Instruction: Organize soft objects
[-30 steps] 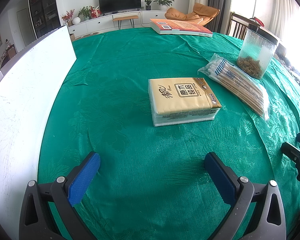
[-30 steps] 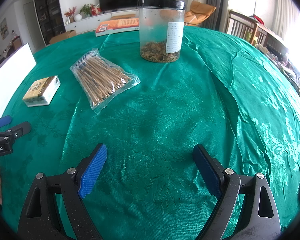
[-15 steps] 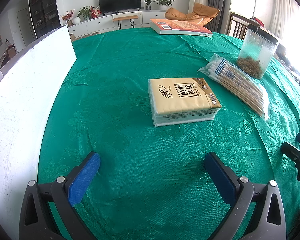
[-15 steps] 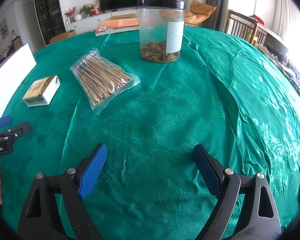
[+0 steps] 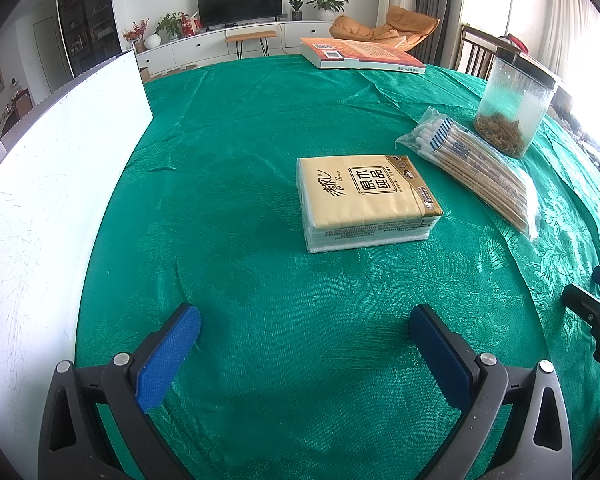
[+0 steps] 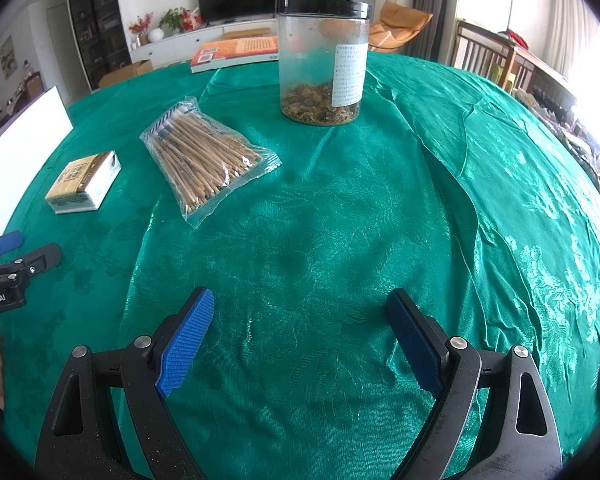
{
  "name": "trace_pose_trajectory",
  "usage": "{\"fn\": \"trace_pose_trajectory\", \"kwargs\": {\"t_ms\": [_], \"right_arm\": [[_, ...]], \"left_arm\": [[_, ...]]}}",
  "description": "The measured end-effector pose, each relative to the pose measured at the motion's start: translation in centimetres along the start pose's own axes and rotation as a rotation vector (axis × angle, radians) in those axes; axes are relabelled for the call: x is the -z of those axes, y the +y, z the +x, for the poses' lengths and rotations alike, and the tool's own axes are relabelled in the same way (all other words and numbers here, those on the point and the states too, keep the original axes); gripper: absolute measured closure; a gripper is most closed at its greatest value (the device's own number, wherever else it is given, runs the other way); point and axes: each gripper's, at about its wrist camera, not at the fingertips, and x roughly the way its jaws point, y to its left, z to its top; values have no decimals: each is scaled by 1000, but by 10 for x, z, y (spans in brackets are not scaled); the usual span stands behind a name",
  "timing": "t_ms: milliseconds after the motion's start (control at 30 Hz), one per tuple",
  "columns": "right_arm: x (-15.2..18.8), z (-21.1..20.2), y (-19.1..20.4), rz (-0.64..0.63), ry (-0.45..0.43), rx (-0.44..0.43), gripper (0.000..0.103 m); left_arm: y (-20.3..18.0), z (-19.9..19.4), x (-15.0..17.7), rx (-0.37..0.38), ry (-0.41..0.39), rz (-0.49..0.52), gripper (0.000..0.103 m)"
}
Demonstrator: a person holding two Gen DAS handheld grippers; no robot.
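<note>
Hovering empty with jaws spread, left gripper and right gripper leave tissue pack and swab bag untouched on the far cloth

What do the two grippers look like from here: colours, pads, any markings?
Both the left gripper and the right gripper have black plastic frames with triangular cut-outs and silver rivets, and ribbed blue pads on the fingers. White lettering ending "nRobot.AI" shows on the left gripper's side in the right wrist view. No cables visible.
</note>
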Motion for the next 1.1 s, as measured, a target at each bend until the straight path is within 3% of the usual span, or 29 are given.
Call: {"fn": "trace_pose_trajectory", "kwargs": {"t_ms": [267, 333, 433, 633, 700, 900, 967, 1033, 1100], "right_arm": [[0, 0, 0, 0, 0, 0, 13], [0, 0, 0, 0, 0, 0, 13], [0, 0, 0, 0, 0, 0, 13], [0, 0, 0, 0, 0, 0, 13], [0, 0, 0, 0, 0, 0, 13], [1, 1, 0, -11, 9, -16, 13], [-4, -3, -2, -14, 30, -62, 14], [-19, -16, -5, -7, -36, -102, 14], [-47, -21, -3, -35, -103, -88, 14]], "left_arm": [[-1, 0, -1, -3, 5, 1, 0], [-3, 0, -3, 8, 45, 17, 0], [-14, -2, -15, 68, 133, 113, 0], [-61, -11, -54, 17, 86, 507, 0], [-68, -1, -68, -1, 92, 593, 0], [-64, 39, -82, 80, 122, 660, 0], [-63, 37, -84, 113, 74, 656, 1], [-65, 38, -85, 102, 66, 664, 9], [-64, 38, -88, 122, 77, 636, 37]]}}
